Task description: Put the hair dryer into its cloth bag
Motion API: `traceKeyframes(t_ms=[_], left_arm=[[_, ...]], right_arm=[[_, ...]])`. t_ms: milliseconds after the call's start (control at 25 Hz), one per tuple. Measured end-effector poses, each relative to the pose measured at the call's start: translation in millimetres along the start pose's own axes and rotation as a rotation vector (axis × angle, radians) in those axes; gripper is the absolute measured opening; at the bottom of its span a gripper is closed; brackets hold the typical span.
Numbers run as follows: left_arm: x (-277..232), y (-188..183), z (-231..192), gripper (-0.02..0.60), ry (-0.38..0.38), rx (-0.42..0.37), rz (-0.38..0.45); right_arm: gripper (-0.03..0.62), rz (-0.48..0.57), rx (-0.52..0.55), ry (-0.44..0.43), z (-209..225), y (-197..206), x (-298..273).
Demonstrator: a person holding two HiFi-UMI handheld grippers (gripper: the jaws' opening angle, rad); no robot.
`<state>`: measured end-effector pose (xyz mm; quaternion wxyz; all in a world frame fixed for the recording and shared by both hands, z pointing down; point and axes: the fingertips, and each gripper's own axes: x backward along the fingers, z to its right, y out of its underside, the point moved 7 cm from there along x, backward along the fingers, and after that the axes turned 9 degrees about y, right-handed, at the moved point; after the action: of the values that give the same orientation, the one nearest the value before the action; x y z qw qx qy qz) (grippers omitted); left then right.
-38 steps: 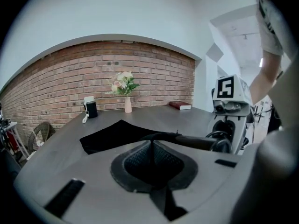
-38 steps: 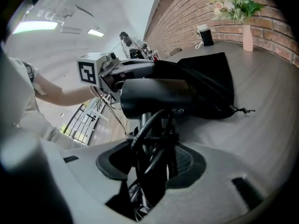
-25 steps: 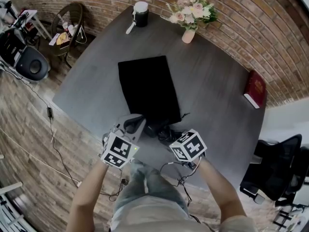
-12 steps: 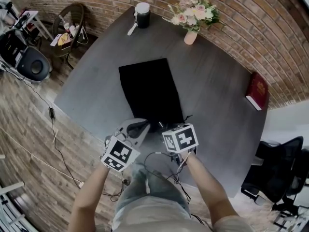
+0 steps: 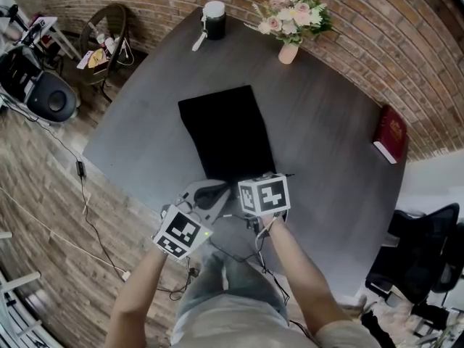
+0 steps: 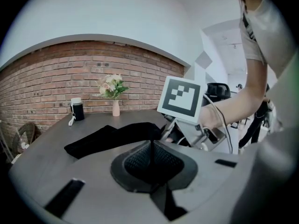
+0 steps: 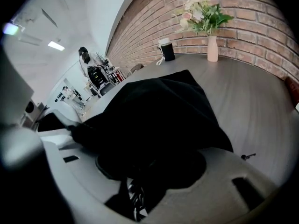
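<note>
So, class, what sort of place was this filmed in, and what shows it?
Probably an indoor studio or office lounge rather than a workshop. There is an exposed brick wall, a large dark table set with a vase of flowers, and a black office chair beside the table.

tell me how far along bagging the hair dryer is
Done: cloth bag lies flat on the table. In hand: left hand-held gripper shut at its near end; right hand-held gripper jaws apart, buried in black there, cloth or dryer unclear. Left: no dryer visibly inside yet.
</note>
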<state>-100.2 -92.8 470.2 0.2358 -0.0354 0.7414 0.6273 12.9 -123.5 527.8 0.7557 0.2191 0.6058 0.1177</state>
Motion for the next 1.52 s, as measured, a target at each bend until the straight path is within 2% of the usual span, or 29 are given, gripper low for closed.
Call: traceKeyframes(t_ms=[560,920,1080,1280,1520], left_arm=[[-1.5,21.7,-5.4,0.015,-0.040,0.062,-0.040],[1.5,28.2,-5.7,0.015,-0.049,0.083,-0.037],[2.8,27.5,-8.6,0.015,-0.052,0.098,-0.023],[4.6,27.3,-8.8,0.015,-0.052,0.105,-0.008],[6.5,30.1,-8.8,0.015,-0.056,0.129,0.010]], right_arm=[[0.197,0.018,0.003,0.028,0.2,-1.4,-23.0],[0.246,0.010,0.007,-0.022,-4.4,-0.5,-25.8],[0.317,0.043,0.004,-0.067,-8.1,-2.4,-18.1],[0.328,0.057,0.024,-0.044,-5.1,6.7,-4.4],[0.334,0.025,0.029,-0.008,2.2,33.6,11.8]])
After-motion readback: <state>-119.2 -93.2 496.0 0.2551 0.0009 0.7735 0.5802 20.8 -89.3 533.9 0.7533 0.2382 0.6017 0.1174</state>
